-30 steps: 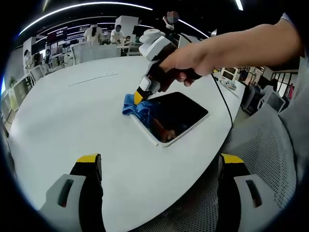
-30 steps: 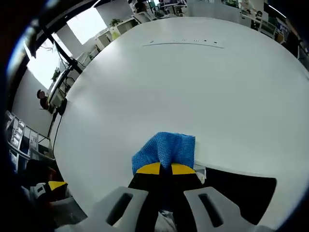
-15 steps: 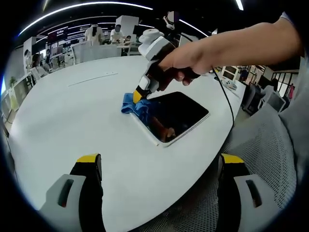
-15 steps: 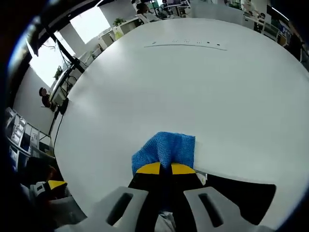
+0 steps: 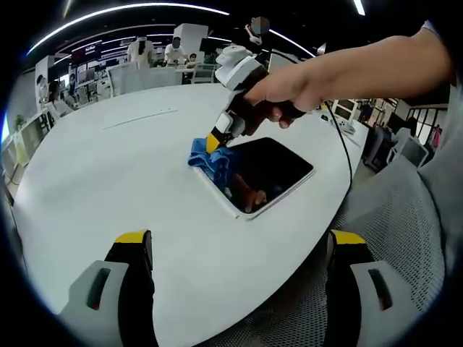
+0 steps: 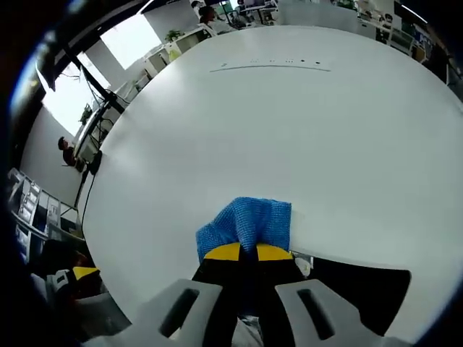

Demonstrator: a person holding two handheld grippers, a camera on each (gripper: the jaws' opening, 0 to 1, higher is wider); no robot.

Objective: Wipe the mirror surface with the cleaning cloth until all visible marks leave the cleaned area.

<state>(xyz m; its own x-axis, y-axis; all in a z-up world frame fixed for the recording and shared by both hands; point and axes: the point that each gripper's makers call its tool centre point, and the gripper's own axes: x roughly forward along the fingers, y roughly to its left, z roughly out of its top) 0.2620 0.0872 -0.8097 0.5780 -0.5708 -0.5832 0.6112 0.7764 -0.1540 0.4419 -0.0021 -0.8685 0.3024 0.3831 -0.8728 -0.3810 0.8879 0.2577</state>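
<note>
A dark rectangular mirror (image 5: 269,172) with a white frame lies flat on the round white table (image 5: 108,166). A blue cleaning cloth (image 5: 210,160) rests on the mirror's far left end, pinched by my right gripper (image 5: 214,141), which a hand holds from the right. In the right gripper view the same cloth (image 6: 249,223) bunches just ahead of my right gripper (image 6: 247,252), shut on it, with the mirror (image 6: 362,293) running off to the lower right. My left gripper (image 5: 239,249) hangs open over the near table edge, well short of the mirror, nothing between its yellow-tipped fingers (image 5: 134,238).
The table's rim (image 5: 318,238) curves close on the right, with a grey mesh chair (image 5: 394,238) beyond it. A thin line mark (image 6: 271,65) crosses the far tabletop. Desks and people stand in the background (image 5: 155,54). A black cable (image 5: 336,144) trails past the mirror.
The right gripper and cloth have shifted slightly to the right along the mirror's far end. My left gripper has stayed where it was.
</note>
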